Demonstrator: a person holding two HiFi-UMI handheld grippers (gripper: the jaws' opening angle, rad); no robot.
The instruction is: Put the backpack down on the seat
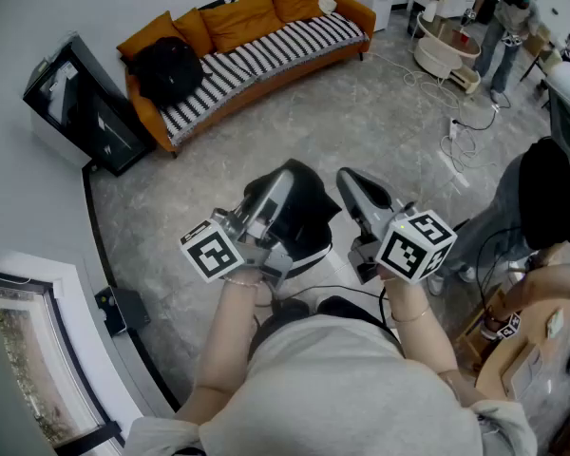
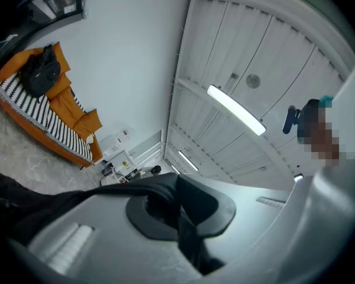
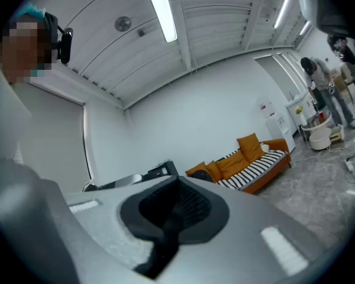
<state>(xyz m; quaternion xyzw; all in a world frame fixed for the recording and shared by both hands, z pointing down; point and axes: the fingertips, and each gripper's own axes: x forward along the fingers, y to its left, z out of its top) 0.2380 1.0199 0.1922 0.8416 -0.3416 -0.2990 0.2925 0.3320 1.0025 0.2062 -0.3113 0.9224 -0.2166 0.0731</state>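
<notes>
Two grippers: left gripper (image 1: 287, 175) clamps one backpack (image 1: 309, 218) by its black strap (image 2: 59, 197), hanging between them; right gripper (image 1: 352, 178) has jaws together. One sofa (image 1: 294, 47) at eleven o'clock bears another black bag (image 1: 166, 65); cables (image 1: 456, 131) at two.

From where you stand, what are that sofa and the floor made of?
Sofa: looks like matte orange fabric upholstery, with soft cushions and a striped woven throw. Floor: probably smooth stone or marble-look tile, judging by its cloudy grey veining.

Floor (image 1: 361, 122) clear to sofa (image 1: 294, 41), black bag (image 1: 166, 69) occupying one end
</notes>
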